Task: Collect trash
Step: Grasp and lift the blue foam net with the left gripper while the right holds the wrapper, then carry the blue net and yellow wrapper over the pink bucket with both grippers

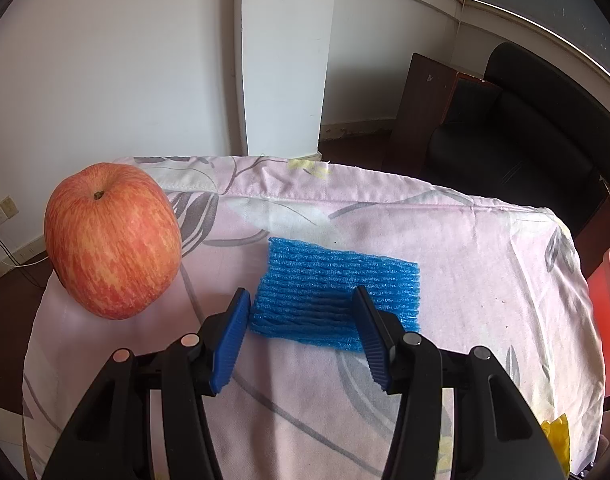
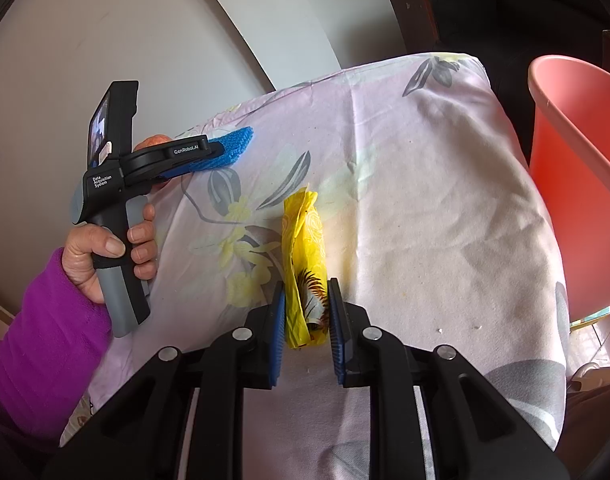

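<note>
Both grippers lined up on trash, neither clamped yet.

Left gripper (image 1: 301, 312): jaws spread, straddling the blue foam net (image 1: 333, 292), set to pinch it flat; apple (image 1: 113, 240) sits left of the net, not trash. Right gripper (image 2: 307, 316): jaws narrow around the yellow wrapper (image 2: 305, 248), contact unclear. Pink bin (image 2: 577, 184) right of wrapper, likely the drop point.

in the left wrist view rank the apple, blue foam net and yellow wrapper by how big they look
1. blue foam net and apple: they look alike in area, and the apple's nearness makes it unsure
2. yellow wrapper: smallest, only a corner shows at the edge
</note>
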### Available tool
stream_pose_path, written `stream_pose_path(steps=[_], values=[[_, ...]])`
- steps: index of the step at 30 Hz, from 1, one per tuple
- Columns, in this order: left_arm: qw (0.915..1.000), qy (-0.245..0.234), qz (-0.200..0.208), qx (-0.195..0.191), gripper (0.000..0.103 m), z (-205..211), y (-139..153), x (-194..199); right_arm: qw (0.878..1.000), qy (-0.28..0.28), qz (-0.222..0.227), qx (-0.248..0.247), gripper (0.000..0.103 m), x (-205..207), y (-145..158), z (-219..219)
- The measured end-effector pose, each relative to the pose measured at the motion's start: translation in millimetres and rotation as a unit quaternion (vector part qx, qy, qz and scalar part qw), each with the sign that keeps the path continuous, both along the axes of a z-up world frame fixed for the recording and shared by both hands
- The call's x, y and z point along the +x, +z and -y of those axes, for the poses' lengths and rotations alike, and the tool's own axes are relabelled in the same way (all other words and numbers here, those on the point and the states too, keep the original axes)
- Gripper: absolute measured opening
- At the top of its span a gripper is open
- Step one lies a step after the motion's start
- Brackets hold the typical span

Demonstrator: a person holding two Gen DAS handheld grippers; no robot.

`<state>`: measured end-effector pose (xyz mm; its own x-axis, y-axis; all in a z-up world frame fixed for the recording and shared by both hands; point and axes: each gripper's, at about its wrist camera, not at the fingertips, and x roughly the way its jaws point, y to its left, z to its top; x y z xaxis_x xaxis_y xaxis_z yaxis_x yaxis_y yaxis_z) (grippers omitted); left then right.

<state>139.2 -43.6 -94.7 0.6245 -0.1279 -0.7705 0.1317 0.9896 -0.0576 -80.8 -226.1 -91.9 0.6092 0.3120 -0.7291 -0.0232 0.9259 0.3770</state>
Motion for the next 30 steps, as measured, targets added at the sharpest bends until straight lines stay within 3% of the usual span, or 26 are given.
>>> stream_pose_path(steps=[6, 10, 15, 21, 30], values=[[1.0000, 0.000, 0.000, -0.001, 0.051, -0.1, 0.1, -0.2, 1.000, 0.000, 0.000, 0.000, 0.020, 0.1, 0.2, -0.4], [1.0000, -0.004, 0.002, -0.003, 0.043, 1.2, -1.1, -0.3, 1.000, 0.001, 0.000, 0.000, 0.020, 0.2, 0.2, 0.3], [0.9997, -0.018, 0.011, 0.009, 0.011, 10.0, 1.7, -7.6, 1.000, 0.000, 0.000, 0.004, 0.020, 1.2, 0.0, 0.3], [0.9989, -0.035, 0.029, 0.008, 0.009, 11.8, 8.3, -30.8, 1.000, 0.000, 0.000, 0.007, 0.020, 1.6, -0.5, 1.5], [0.9963, -0.076, 0.028, -0.027, 0.009, 10.8, 27.6, -86.0, 1.000, -0.001, 0.013, 0.012, 0.020, -4.0, 2.4, 3.3]])
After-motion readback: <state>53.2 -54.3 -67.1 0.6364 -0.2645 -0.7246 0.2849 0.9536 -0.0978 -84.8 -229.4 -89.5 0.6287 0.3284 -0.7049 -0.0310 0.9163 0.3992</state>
